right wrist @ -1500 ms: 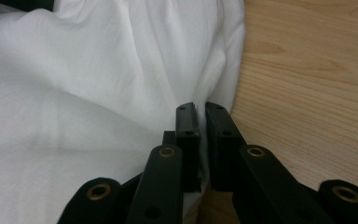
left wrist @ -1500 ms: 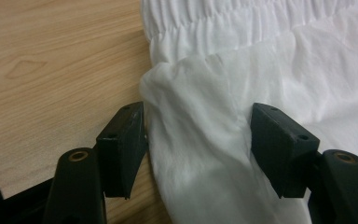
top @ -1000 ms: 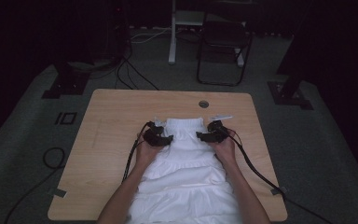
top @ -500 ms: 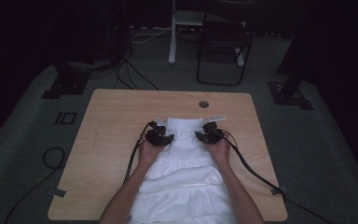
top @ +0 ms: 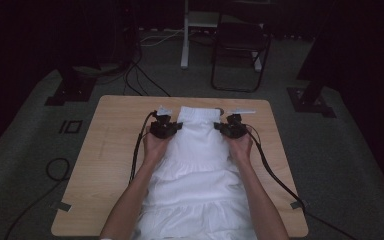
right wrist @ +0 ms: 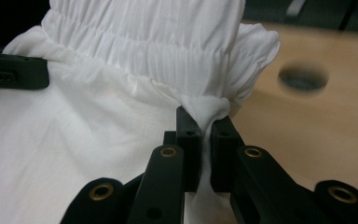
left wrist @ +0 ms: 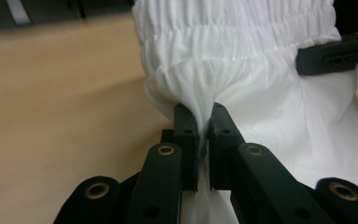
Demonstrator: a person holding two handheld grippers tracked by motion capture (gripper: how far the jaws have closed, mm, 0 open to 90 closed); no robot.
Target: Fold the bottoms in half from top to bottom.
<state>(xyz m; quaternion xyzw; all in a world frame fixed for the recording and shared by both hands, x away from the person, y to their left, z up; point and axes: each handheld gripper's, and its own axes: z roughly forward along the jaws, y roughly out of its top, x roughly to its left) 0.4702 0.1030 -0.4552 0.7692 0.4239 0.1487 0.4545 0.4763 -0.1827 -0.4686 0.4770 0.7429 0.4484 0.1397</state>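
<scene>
Two forearms stretched forward, left gripper and right gripper each pinching white skirt fabric.

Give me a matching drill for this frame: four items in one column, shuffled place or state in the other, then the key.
Items:
1. left gripper
2. right gripper
3. round hole in the table
4. black chair

Places or states:
A. on the floor beyond the table's far edge
B. shut on the white garment at its left side, below the elastic band
C. in the tabletop, beside the garment's far end
D. shut on the garment at its right side, below the band

Pairs: 1-B, 2-D, 3-C, 4-A
</scene>
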